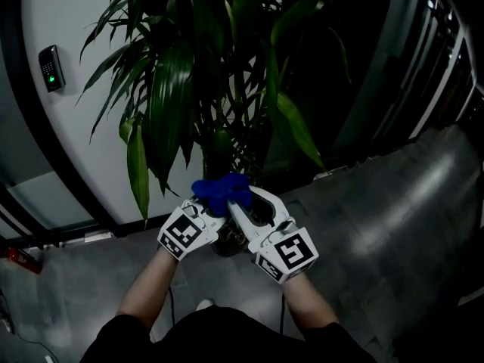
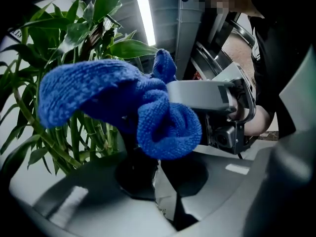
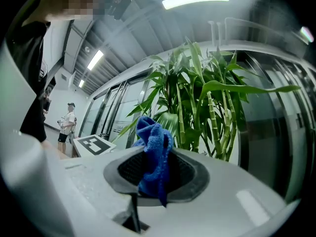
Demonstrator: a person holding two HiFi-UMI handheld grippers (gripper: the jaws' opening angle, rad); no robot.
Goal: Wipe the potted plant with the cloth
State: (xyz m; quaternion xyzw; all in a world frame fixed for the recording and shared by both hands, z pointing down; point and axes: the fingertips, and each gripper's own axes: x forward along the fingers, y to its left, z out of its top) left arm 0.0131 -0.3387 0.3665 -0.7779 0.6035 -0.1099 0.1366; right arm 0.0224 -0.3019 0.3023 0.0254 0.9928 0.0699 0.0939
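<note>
1. Plant. The plant (image 1: 189, 74) stood against a white wall (image 1: 83, 165), its long green leaves spreading above both grippers. Both gripper views showed its jointed green stalks (image 3: 228, 127) just beyond the jaws. The pot could not be made out in the dark area below the grippers.

2. Cloth. The blue cloth (image 1: 219, 191) was bunched between the tips of the two grippers, in front of the lower stalks and under the leaves. In the head view it lay close to the stalks; contact with them could not be confirmed.

3. Left gripper. The left gripper (image 1: 208, 210) was held about level and pointed toward the plant. In the left gripper view its jaws stood narrow, almost together, at (image 2: 158, 174), and the cloth (image 2: 113, 98) rose from between the dark pads and billowed out to the left, in front of the leaves (image 2: 74, 38). One grey finger (image 2: 197, 95) of the other gripper reached in from the right and met the same cloth.

4. Right gripper. The right gripper (image 1: 240, 209) was tilted slightly upward. In the right gripper view its jaws were clamped on a fold of the cloth (image 3: 154, 152) at (image 3: 155, 181); the fold stood up from the pads and one corner hung down over them. The plant (image 3: 207, 102) filled the background.

5. Surroundings. A card reader (image 1: 51, 68) was mounted on the wall at left. A person (image 3: 65, 125) stood far off in the right gripper view.
</note>
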